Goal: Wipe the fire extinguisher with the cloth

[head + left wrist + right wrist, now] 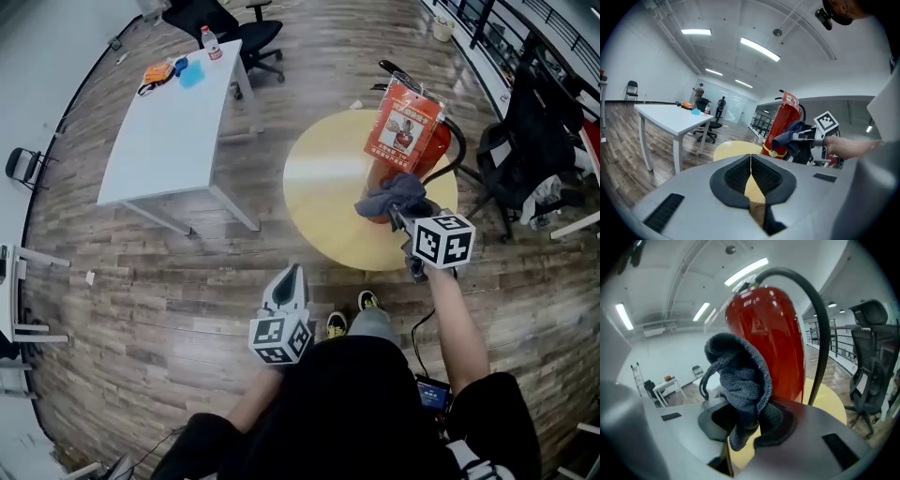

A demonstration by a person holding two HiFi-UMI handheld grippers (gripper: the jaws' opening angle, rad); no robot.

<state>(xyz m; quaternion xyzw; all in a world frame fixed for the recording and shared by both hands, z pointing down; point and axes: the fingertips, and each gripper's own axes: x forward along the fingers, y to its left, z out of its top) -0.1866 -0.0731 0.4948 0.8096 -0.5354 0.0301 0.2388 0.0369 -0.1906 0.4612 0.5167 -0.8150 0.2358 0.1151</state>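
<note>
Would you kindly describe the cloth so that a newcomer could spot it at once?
Find the round yellow table; a red fire extinguisher stands on it. The cloth is the grey-blue bundle clamped in the right gripper beside it, the only soft thing there.

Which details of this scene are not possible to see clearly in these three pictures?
- Contact between the grey knitted cloth and the red fire extinguisher: right gripper view, the cloth itself covers it.
- Extinguisher's lower part: head view, mostly behind the cloth and the right gripper.
- Print on its orange-red label: head view, too small.
- Small orange and blue things on the white table: head view, too small to name.
</note>
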